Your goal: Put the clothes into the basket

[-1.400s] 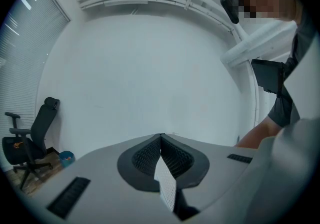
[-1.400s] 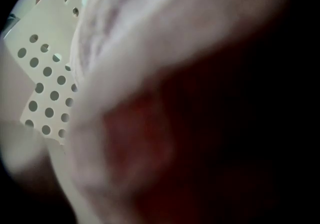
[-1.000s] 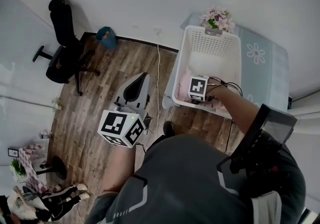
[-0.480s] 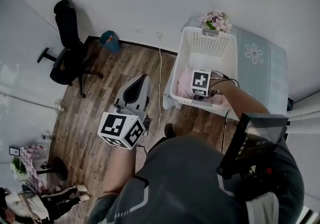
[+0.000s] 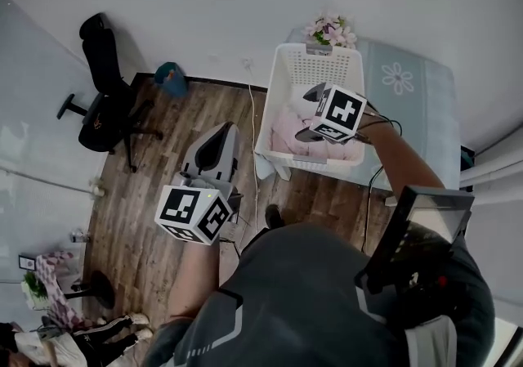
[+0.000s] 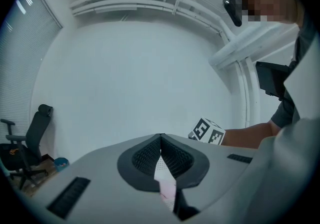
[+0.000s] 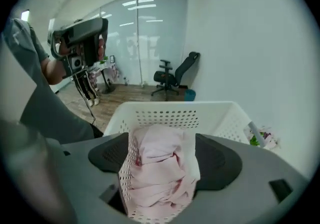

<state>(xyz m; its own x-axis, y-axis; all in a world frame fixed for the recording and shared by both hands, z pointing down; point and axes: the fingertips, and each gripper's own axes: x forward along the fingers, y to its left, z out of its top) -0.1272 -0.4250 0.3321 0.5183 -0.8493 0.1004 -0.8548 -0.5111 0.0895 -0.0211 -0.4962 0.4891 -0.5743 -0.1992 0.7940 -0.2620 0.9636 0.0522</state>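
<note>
Right gripper (image 5: 306, 114) has lifted clear of the white basket (image 5: 315, 53) since a second ago. Its jaws have just been opening and now stand spread wide, gripping nothing. Pink clothes (image 5: 286, 128) lie bunched in the basket's near end, directly below it. Left gripper (image 5: 227, 130) is held level over the wood floor (image 5: 163, 145), left of the basket, with its jaws pressed together and empty.

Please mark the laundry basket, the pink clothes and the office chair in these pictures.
laundry basket (image 5: 315, 65), head view, on its perforated far wall.
pink clothes (image 7: 160, 168), right gripper view, on the middle of the crumpled pile.
office chair (image 5: 98, 51), head view, on the backrest.
</note>
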